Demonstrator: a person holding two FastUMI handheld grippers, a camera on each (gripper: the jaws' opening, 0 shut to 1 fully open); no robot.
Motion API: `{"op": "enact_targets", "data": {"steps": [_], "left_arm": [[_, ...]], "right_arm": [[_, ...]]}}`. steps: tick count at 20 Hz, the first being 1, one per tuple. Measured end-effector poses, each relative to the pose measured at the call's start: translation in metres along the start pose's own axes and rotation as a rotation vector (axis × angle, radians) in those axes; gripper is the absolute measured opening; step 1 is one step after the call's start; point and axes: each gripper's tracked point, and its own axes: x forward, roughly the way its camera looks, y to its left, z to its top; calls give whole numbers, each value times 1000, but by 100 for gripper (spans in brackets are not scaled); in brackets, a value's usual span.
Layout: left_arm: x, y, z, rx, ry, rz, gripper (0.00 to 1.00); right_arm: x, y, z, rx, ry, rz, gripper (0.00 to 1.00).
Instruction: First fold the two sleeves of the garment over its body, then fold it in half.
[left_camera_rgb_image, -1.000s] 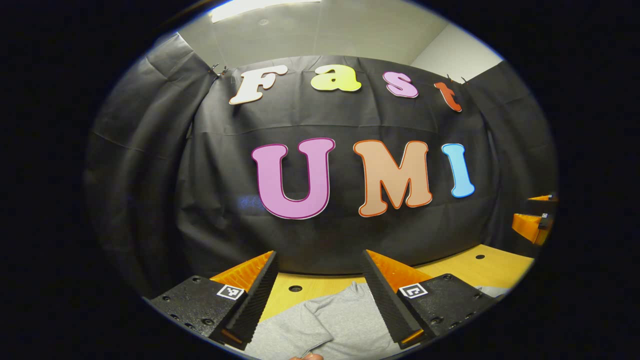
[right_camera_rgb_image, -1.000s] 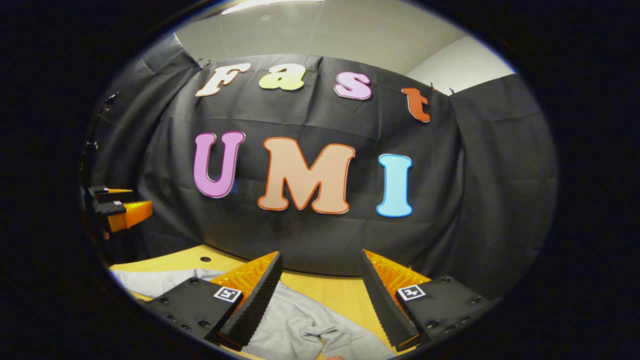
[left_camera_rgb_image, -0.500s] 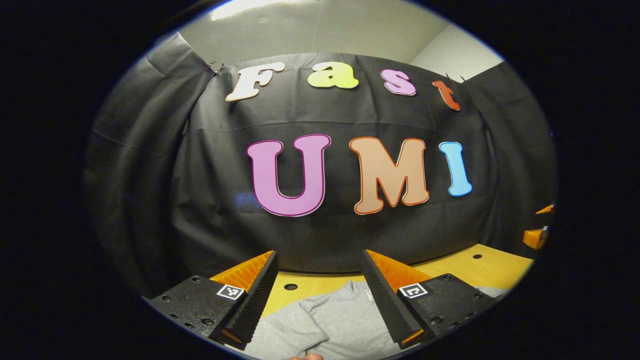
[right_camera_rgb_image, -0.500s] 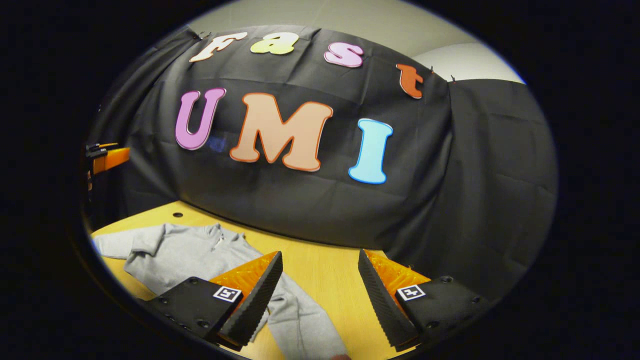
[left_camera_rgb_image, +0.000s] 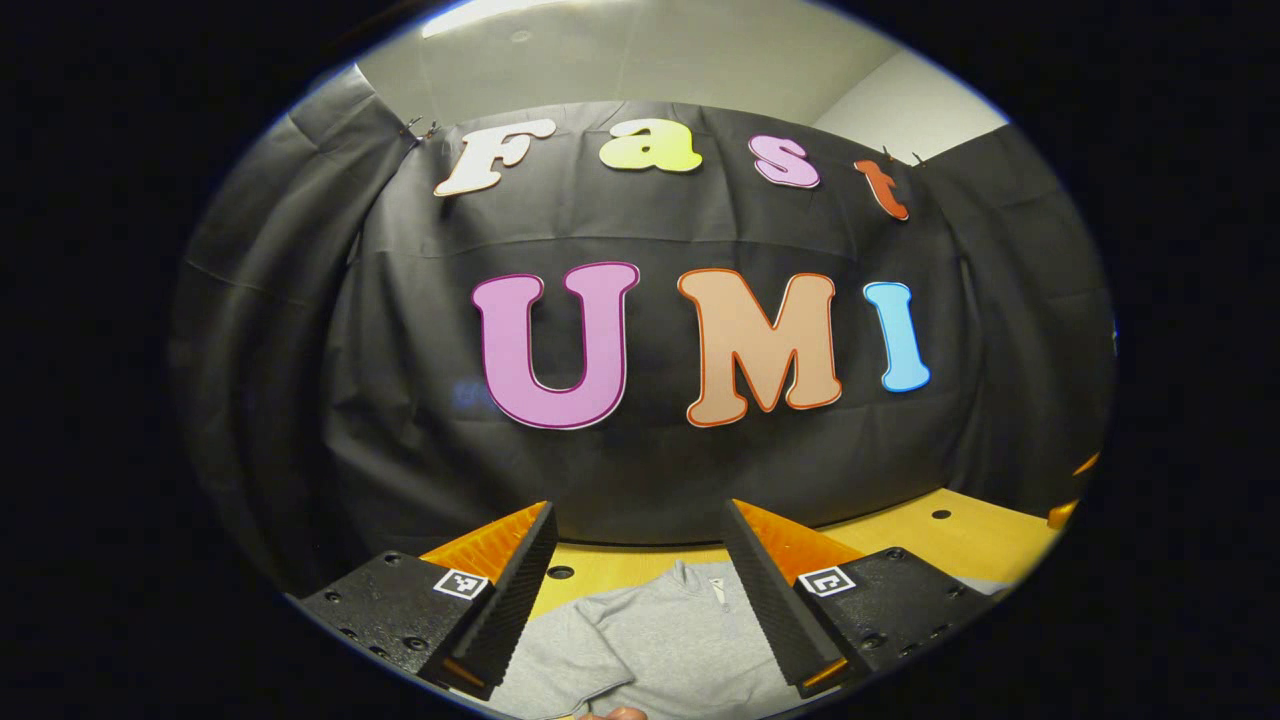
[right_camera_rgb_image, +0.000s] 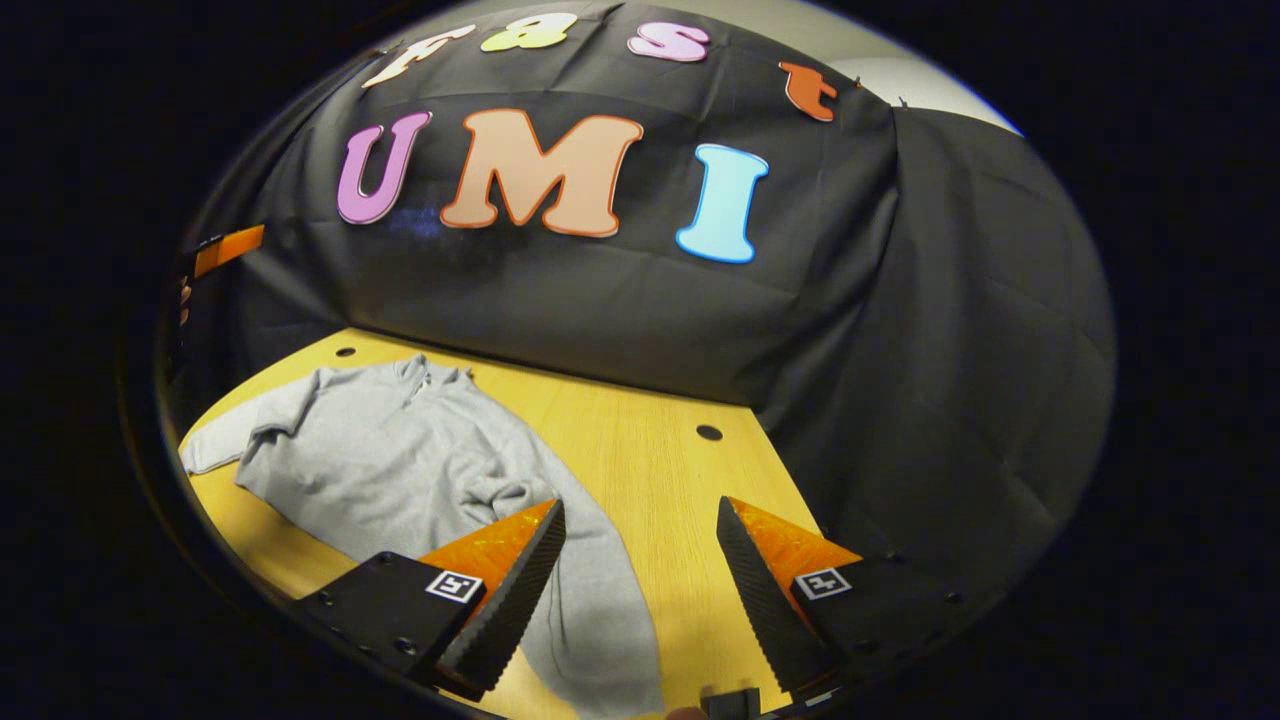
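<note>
A grey long-sleeved garment (right_camera_rgb_image: 400, 455) lies spread on the wooden table (right_camera_rgb_image: 660, 450), collar toward the booth wall. One sleeve (right_camera_rgb_image: 600, 610) runs down toward my right gripper (right_camera_rgb_image: 639, 503), which hangs open above the sleeve with nothing between its fingers. In the left gripper view, the garment's collar end (left_camera_rgb_image: 660, 630) shows low between the fingers of my left gripper (left_camera_rgb_image: 638, 506), which is open and holds nothing. The left gripper (right_camera_rgb_image: 228, 247) also shows as a sliver at the far left of the right gripper view.
The black cloth wall (right_camera_rgb_image: 620, 290) closes the table's far side and bulges over its right edge. Small round holes (right_camera_rgb_image: 709, 432) dot the tabletop. Bare wood lies to the right of the sleeve. A person's fingertip (left_camera_rgb_image: 610, 714) shows at the bottom edge.
The right gripper view has tipped down over the table, so much more of the garment and the sleeve shows now. The left gripper view has turned slightly; both grippers stay open.
</note>
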Motion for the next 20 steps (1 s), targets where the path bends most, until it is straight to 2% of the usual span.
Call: {"op": "enact_targets", "data": {"steps": [1, 9, 15, 17, 20], "left_arm": [[0, -2, -2, -2, 3, -3, 96], [2, -13, -4, -7, 13, -12, 96], [3, -15, -9, -12, 31, -10, 96], [3, -16, -11, -13, 34, -11, 99], [2, -17, -14, -14, 44, -13, 96]], "right_arm": [[0, -5, -11, 1, 20, -5, 97], [-7, -14, -105, 30, 229, 5, 98], [-16, -10, -165, 52, 367, 27, 99], [-20, -9, -181, 55, 405, 35, 98], [-23, -4, -199, 66, 455, 51, 98]]}}
